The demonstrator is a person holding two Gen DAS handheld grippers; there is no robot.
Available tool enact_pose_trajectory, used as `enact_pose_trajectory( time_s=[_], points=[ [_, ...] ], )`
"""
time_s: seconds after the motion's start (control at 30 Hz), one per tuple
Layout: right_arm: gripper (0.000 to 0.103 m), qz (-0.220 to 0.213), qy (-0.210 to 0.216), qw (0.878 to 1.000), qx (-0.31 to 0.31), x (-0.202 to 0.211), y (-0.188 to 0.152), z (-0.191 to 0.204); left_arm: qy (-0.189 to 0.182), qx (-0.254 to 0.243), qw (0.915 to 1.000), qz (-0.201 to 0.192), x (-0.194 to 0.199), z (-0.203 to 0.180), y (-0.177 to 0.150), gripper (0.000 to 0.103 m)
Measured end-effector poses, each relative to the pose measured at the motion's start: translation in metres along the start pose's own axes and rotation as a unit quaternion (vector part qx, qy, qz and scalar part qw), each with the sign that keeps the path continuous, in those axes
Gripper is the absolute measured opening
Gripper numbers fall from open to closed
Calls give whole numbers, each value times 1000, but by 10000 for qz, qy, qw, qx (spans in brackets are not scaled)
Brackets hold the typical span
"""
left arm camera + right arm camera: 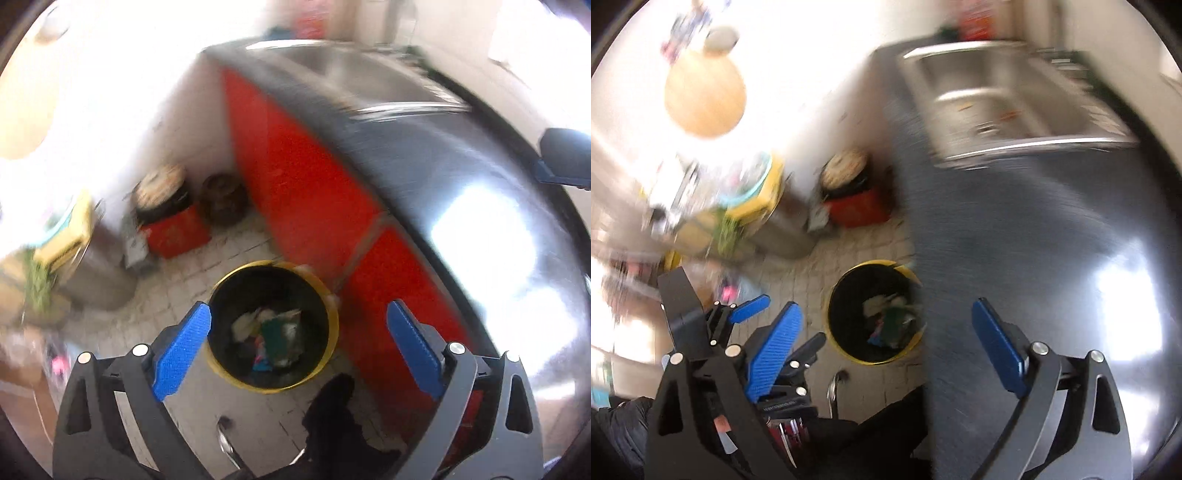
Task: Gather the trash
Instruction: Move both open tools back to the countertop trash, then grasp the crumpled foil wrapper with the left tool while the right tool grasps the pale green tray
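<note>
A round black bin with a yellow rim (334, 314) stands on the tiled floor beside the red cabinet. Crumpled white, green and coloured trash (271, 334) lies inside it. My left gripper (297, 314) hangs above the bin, jaws wide apart, nothing between its blue pads (183, 349). The right wrist view shows the same bin (834, 332) with its trash (890, 319) below and left of the counter edge. My right gripper (886, 314) is open and empty, above the bin and the counter edge. The left gripper (775, 315) shows at lower left there; one right fingertip (563, 158) shows at the left view's right edge.
A dark glossy counter (461, 192) with a steel sink (997, 99) runs along the right, above red cabinet doors (295, 173). A red box (175, 230), a dark pot (223, 199) and a grey cylinder (98, 271) stand on the floor farther back. A dark sleeve (332, 424) is at the bottom.
</note>
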State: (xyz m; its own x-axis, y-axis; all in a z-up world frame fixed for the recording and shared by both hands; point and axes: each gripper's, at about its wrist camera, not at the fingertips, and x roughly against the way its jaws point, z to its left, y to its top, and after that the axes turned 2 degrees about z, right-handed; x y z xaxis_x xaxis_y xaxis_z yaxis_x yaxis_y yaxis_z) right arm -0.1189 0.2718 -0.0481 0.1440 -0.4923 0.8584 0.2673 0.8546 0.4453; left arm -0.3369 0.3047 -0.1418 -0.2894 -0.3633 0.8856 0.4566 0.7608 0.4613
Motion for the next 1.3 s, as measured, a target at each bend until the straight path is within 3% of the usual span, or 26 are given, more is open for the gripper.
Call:
enact_pose_trajectory(
  time_s=[0.13, 0.27, 0.4, 0.53, 0.7, 0.8, 1.07, 1.3],
  points=[
    [91, -525, -690, 9933, -769, 78, -45, -67, -585, -907, 9941, -136, 16, -81, 21, 93],
    [91, -976, -1438, 9711, -1637, 149, -106, -130, -1341, -1978, 9708, -199, 33, -186, 32, 93],
    [91, -1339, -2022, 9356, -2564, 209, -179, -178, -2057, -2958, 9327, -183, 55, -294, 23, 93],
    [91, -1535, -2493, 8903, -3486, 252, -266, -215, -2504, -3896, 8858, -306, 78, -380, -5, 93],
    [91, -1655, -2698, 8476, -4260, 280, -342, -240, -2839, -4774, 8306, -408, 97, -444, -43, 93],
    [91, -1678, -2761, 8312, -4524, 286, -367, -250, -2896, -5154, 8053, -450, 98, -465, -56, 93],
    [91, -1548, -2678, 8003, -5136, 279, -399, -290, -2878, -5569, 7771, -562, 75, -508, -40, 93],
    [91, -1300, -2362, 7769, -5690, 256, -405, -350, -2906, -6015, 7416, -609, 43, -558, -34, 93]
  ],
)
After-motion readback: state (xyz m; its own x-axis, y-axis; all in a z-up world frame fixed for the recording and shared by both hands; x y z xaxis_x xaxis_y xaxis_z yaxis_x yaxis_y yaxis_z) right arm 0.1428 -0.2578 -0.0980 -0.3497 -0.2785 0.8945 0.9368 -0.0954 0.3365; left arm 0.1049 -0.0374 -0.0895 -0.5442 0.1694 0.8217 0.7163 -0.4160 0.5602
